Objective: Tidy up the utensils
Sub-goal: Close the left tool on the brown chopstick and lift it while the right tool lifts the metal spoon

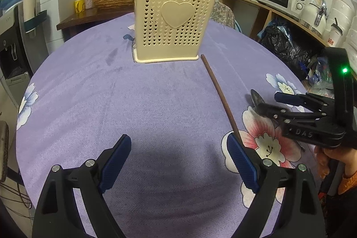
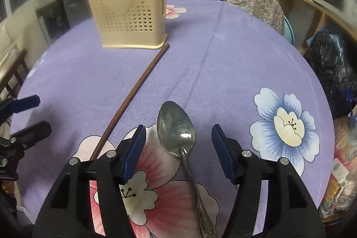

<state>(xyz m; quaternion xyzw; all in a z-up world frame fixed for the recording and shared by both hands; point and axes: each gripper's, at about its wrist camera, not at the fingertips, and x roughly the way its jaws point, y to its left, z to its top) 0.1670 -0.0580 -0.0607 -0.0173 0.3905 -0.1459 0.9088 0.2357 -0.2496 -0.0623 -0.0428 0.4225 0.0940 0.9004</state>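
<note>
Metal spoon (image 2: pixel 176 126) lies lengthwise, bowl toward the cream caddy (image 2: pixel 129 8).

Blk grippers, blue fingers (image 2: pixel 135 152), maybe orange sleeve (image 1: pixel 348 180)

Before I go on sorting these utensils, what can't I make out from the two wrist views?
- Spoon handle end: right wrist view, cut off by the bottom edge.
- Chopstick near end: left wrist view, hidden behind the left gripper finger.
- Holder contents: both views, walls hide everything below the rim.
- Holder: right wrist view, blurred.
</note>
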